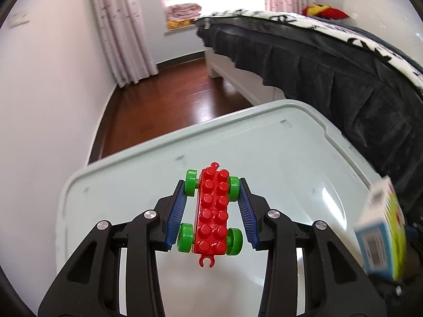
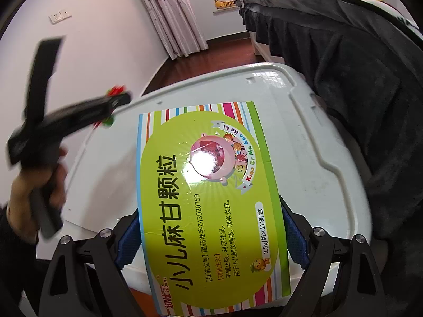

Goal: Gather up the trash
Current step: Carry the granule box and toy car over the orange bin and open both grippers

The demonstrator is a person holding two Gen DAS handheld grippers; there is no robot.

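My left gripper (image 1: 212,185) is shut on a red toy brick car (image 1: 212,211) with green wheels; its blue pads (image 1: 175,211) press on the wheels. The car hangs above a pale storage bin lid (image 1: 290,158). My right gripper (image 2: 211,235) is shut on a wide green medicine box (image 2: 206,198), held flat over the same lid (image 2: 312,137), and the box hides its fingertips. That box (image 1: 380,227) shows blurred at the right edge of the left wrist view. In the right wrist view the left gripper (image 2: 116,100) appears blurred at the left, held by a person's hand (image 2: 53,185), with a bit of the toy car (image 2: 116,89) showing.
A bed with a dark skirt (image 1: 343,84) runs along the right, close against the bin. Dark wooden floor (image 1: 171,100) lies beyond the bin, up to a white wall, pink curtains (image 1: 119,26) and a window sill with folded blankets (image 1: 183,10).
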